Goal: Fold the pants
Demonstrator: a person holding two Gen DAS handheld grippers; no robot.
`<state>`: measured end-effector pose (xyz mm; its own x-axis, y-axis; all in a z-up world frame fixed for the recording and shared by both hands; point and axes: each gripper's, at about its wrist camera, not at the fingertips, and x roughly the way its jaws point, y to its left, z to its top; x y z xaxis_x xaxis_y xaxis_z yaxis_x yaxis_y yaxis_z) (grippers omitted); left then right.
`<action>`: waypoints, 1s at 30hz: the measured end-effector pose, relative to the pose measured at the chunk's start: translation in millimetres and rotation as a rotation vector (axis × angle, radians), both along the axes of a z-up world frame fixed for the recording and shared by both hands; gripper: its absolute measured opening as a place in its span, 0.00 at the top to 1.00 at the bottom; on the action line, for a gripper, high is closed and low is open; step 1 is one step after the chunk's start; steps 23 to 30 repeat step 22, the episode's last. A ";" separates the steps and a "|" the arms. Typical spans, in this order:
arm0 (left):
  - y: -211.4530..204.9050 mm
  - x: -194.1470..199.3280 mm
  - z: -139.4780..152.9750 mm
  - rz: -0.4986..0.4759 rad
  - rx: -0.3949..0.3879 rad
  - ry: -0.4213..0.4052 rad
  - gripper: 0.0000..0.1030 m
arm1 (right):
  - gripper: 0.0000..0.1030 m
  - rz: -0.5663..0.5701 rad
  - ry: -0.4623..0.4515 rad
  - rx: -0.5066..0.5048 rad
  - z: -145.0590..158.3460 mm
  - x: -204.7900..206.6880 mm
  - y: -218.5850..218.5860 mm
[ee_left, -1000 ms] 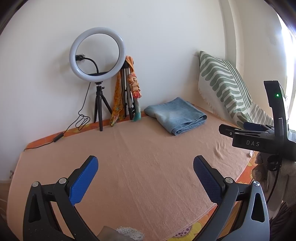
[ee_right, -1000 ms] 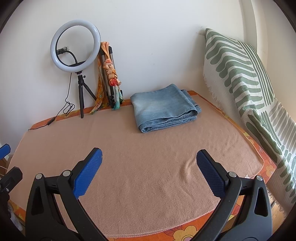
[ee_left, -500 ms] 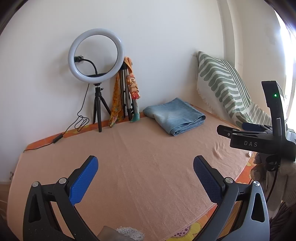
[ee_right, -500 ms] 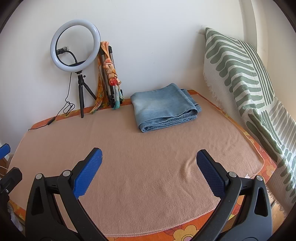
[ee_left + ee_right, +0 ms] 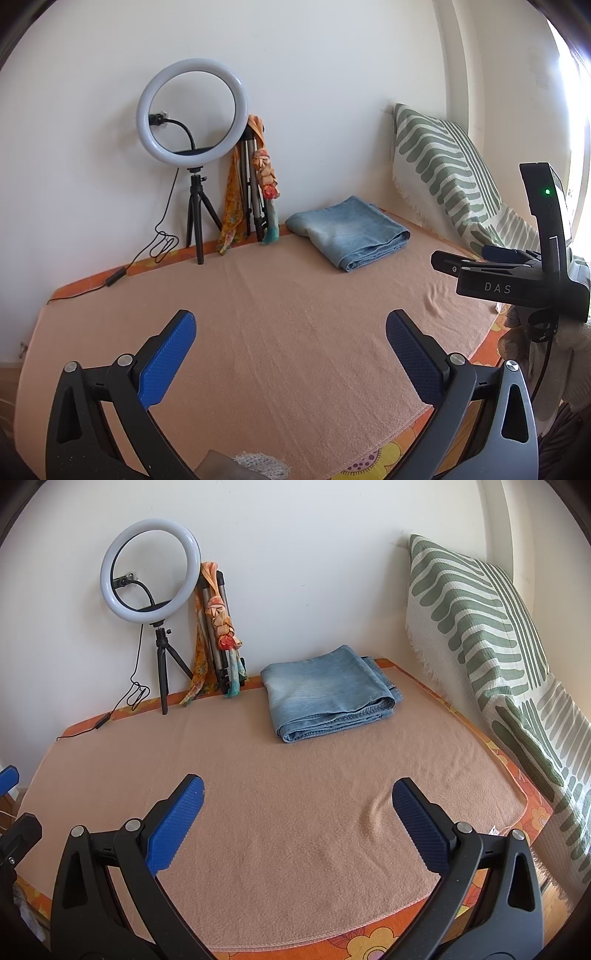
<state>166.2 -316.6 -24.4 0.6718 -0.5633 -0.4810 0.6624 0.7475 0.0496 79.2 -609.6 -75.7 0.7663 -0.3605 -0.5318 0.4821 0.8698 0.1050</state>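
Striped cushion point(image 5: 491, 635) cut off at right edge; left tongs point(image 5: 9, 812) — mostly out of frame

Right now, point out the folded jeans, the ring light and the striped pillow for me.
folded jeans point(image 5: 325, 686), right wrist view, middle of the top layer.
ring light point(image 5: 149, 569), right wrist view, the white ring's rim at the top.
striped pillow point(image 5: 476, 613), right wrist view, upper face.

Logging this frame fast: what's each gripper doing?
Left gripper: open, holding nothing.
Right gripper: open, holding nothing.
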 end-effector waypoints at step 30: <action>6.1 -0.1 7.0 0.015 -0.002 -0.027 0.01 | 0.00 0.002 0.005 0.005 -4.1 -0.4 4.9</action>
